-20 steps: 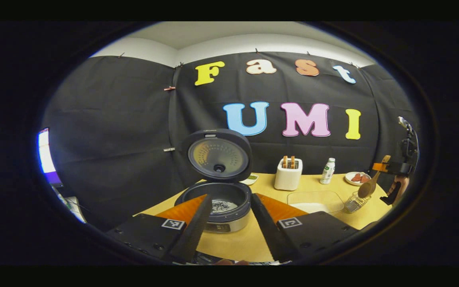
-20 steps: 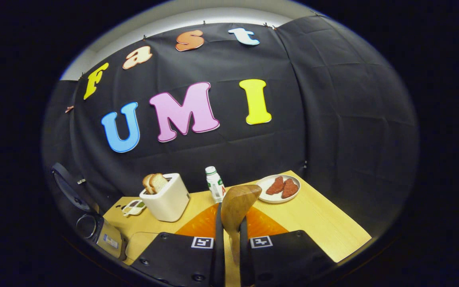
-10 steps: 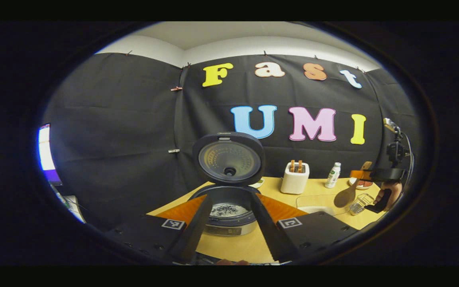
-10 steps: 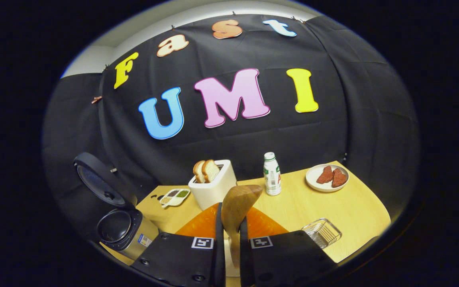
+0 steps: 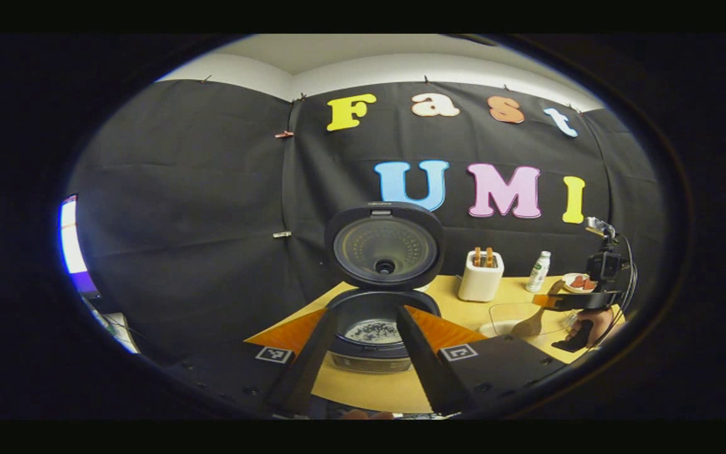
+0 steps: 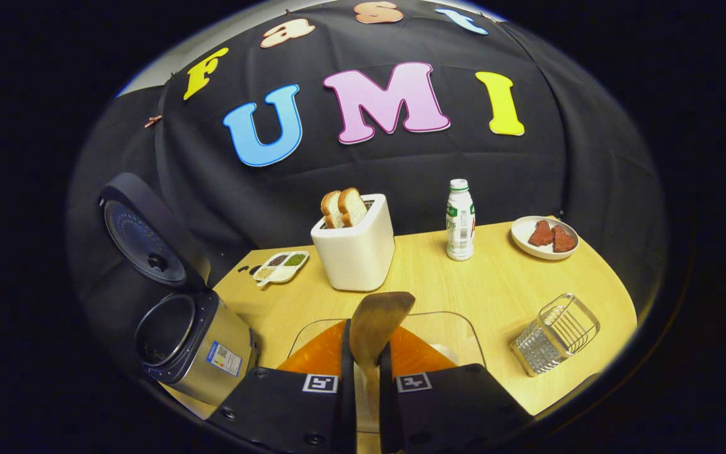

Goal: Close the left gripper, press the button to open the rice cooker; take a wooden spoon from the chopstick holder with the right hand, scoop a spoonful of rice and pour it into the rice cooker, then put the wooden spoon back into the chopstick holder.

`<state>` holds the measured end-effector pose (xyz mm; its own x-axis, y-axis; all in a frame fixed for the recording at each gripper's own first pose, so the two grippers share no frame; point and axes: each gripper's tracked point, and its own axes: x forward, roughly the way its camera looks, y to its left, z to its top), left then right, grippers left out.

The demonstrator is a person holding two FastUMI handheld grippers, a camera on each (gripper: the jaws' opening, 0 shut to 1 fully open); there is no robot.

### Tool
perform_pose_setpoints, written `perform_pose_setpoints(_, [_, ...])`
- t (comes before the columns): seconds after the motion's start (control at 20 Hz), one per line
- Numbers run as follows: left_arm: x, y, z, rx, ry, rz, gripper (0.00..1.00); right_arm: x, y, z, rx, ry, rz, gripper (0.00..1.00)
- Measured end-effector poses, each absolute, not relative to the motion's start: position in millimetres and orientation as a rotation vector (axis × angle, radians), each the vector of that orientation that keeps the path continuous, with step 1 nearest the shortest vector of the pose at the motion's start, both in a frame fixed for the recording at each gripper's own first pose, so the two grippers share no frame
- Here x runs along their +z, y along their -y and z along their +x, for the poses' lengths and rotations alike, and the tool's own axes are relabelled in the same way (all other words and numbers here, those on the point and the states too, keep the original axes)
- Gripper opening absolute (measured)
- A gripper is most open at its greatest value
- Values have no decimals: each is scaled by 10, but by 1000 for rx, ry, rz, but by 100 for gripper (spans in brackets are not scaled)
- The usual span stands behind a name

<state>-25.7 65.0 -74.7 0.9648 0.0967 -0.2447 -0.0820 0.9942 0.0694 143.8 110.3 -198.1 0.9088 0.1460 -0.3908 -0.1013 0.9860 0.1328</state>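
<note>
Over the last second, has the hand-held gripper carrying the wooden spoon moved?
Yes. In the left gripper view the right hand-held gripper has dropped with the wooden spoon from above the wire holder toward the clear container, nearer the toaster.

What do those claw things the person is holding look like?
The left claw and right claw each have two long tapered fingers on blocky black housings with screws. Every housing bears a small square black-and-white marker. A camera with a cable rides atop the right one.
</note>
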Motion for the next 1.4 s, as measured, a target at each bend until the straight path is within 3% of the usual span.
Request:
perform_pose_setpoints(0.1, [-782,-724,-205,82,-257,60,74,-1959,-1147,1426,113,-397,108,14])
perform_pose_setpoints(0.15, [-796,-758,-182,76,-259,58,74,-1975,-1185,1416,111,-398,115,18])
perform_pose_setpoints(0.2, [-809,-781,-157,71,-261,55,70,-1977,-1212,1408,105,-399,125,19])
perform_pose_setpoints(0.65, [-831,-888,-82,38,-251,60,70,-2013,-1359,1385,29,-439,376,19])
perform_pose_setpoints(1.4, [-773,-730,-123,22,-245,82,70,-1804,-888,1420,-72,-394,718,19])
